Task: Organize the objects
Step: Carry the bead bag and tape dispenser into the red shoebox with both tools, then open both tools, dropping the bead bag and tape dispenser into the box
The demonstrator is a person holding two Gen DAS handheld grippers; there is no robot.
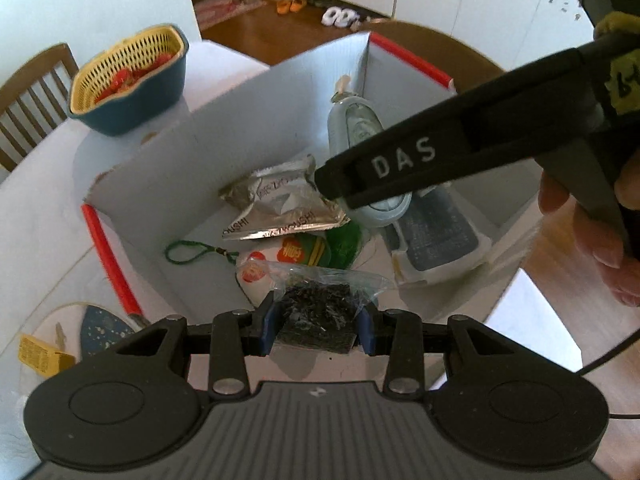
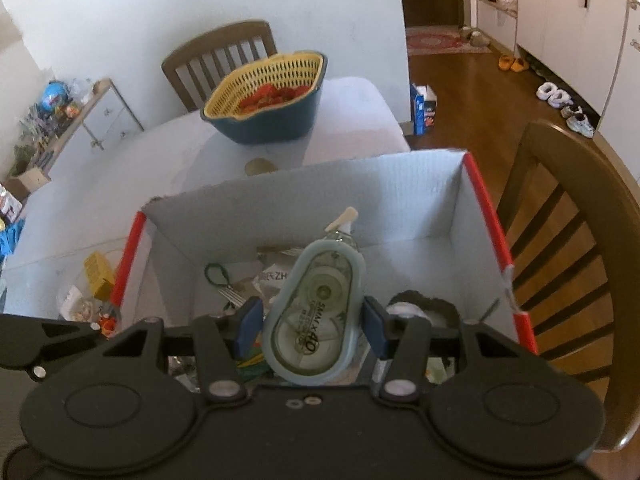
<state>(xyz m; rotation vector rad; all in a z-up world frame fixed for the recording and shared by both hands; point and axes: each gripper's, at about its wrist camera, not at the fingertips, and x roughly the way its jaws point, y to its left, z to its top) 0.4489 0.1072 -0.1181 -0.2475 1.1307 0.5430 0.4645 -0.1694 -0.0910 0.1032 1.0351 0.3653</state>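
— Since our left tongs [image 1: 319,326] pinch the clear bag of dark flakes [image 1: 320,312] above the box's [image 1: 240,120] six o'clock edge, how will it handle?

— Light, soft, slippery; we'd hold low across its filled part. Our right tongs [image 2: 312,330] clasp the correction tape [image 2: 316,312], rigid and light, over the box.

— Only the right view shows its label; only the left shows the foil packet [image 1: 280,204] beneath.

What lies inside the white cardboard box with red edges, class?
Inside the box: a silver foil packet, a green cord loop, an orange-and-green packet, a grey-blue pack. Both tools and their loads cover the rest of the floor.
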